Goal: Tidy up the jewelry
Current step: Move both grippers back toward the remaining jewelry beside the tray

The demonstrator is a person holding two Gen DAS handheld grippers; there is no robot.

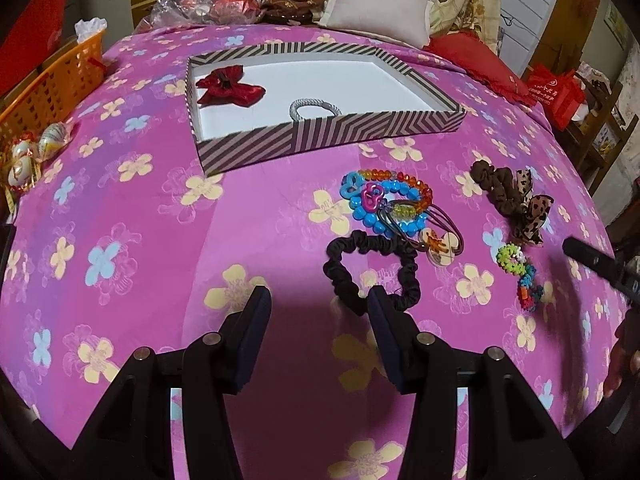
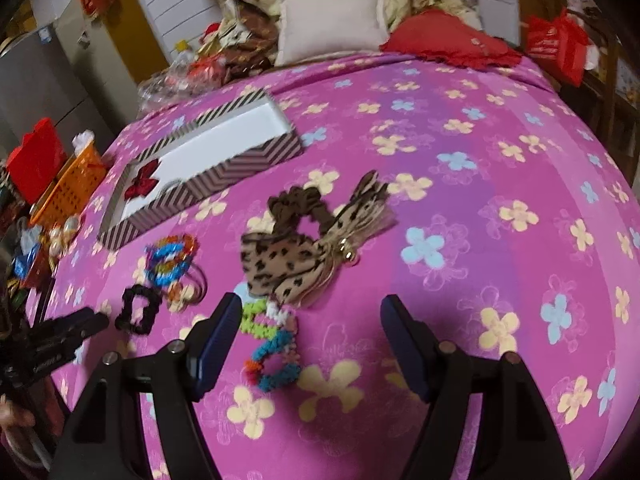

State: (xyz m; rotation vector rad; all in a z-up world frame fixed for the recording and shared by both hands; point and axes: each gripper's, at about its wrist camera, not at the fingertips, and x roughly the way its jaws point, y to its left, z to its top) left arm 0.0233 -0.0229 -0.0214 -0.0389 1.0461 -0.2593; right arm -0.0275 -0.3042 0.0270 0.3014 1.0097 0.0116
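A striped tray (image 1: 256, 148) on the pink flowered bedspread holds a red bow (image 1: 230, 88) and a silver hair tie (image 1: 316, 109); it also shows in the right wrist view (image 2: 224, 176). In front of it lie a pile of coloured bead bracelets (image 1: 390, 200), a black scrunchie (image 1: 372, 272), a leopard-print scrunchie (image 2: 304, 248) and a multicoloured bead bracelet (image 2: 272, 344). My left gripper (image 1: 318, 300) is open and empty, its right finger at the black scrunchie's near edge. My right gripper (image 2: 310, 316) is open and empty over the multicoloured bracelet.
An orange basket (image 1: 48, 88) and small ornaments (image 1: 28, 156) sit at the bed's left edge. Pillows (image 1: 376, 8) and a red cushion (image 1: 476, 64) lie at the far end. A red bag (image 1: 556, 92) stands beyond the right edge.
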